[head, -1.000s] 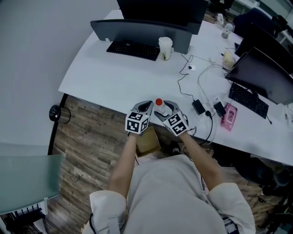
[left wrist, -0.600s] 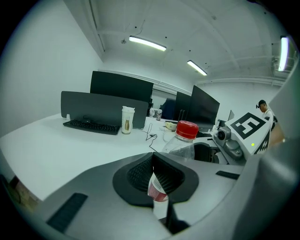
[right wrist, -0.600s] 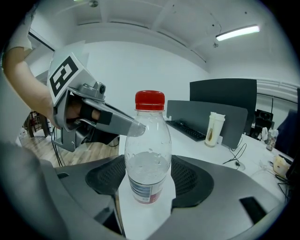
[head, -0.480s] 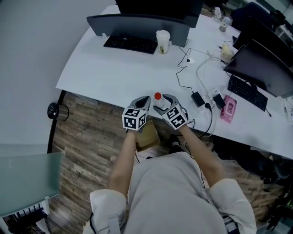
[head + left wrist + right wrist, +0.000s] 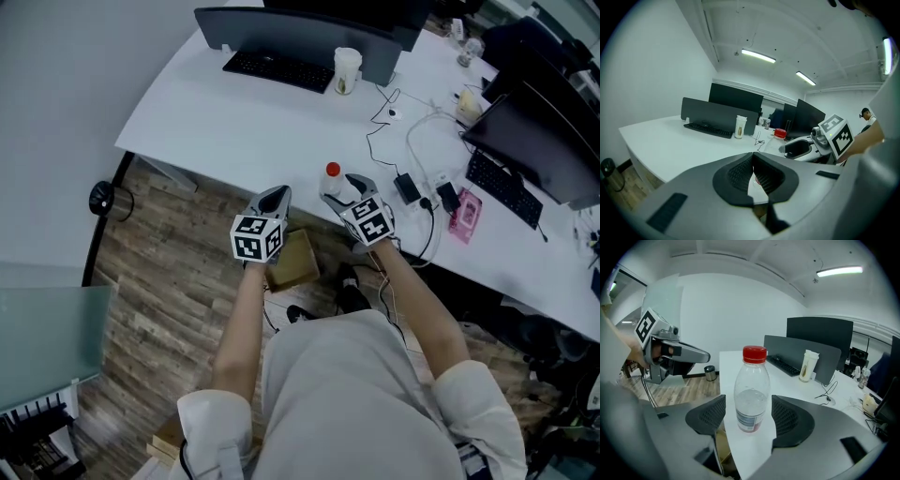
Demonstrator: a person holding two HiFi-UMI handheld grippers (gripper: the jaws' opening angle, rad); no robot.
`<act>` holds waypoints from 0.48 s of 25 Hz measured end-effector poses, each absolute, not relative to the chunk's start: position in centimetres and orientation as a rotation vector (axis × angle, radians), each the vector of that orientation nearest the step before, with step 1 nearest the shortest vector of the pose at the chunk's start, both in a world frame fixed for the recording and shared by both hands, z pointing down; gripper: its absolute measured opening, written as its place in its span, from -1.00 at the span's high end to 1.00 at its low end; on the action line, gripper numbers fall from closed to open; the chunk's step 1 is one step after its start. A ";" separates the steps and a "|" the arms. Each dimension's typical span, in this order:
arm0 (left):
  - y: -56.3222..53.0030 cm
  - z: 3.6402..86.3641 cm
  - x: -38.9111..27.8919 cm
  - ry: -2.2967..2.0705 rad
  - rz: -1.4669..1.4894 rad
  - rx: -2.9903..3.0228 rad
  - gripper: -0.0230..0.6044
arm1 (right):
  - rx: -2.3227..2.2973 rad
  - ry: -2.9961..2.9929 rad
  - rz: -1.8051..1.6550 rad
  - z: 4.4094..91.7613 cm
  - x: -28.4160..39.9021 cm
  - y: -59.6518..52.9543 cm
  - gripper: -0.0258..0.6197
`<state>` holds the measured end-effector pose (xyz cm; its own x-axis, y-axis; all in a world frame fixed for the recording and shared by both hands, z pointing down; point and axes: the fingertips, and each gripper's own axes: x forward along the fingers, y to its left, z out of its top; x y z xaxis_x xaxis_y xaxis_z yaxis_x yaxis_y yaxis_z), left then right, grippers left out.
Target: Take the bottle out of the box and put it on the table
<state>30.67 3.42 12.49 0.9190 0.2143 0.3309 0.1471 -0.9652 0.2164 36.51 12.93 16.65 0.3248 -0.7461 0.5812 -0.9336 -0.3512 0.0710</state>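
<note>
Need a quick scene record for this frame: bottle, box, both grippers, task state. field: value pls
bottle: clear, red cap, upright on the white table near its edge
right hand-held gripper: open, jaws either side of the bottle, gap on both sides
left hand-held gripper: shut, empty, left of the bottle
box: cardboard, on the wood floor below the grippers
task state: bottle looks set down; right hand-held gripper not yet pulled away
</note>
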 end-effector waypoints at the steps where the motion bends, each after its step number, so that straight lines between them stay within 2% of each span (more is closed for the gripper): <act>1: 3.1 12.4 29.8 0.258 0.520 2.894 0.88 | 2.205 -1.485 0.653 16.6 36.0 13.1 0.00; 12: 2.3 14.5 18.3 0.137 0.534 2.876 0.88 | 2.310 -1.505 0.682 16.7 27.2 14.1 0.00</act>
<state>18.26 2.31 14.52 0.9299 0.1292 0.3443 0.0521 -0.9731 0.2245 27.21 14.06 16.67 0.3387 -0.7711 0.5391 -0.9137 -0.4063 -0.0071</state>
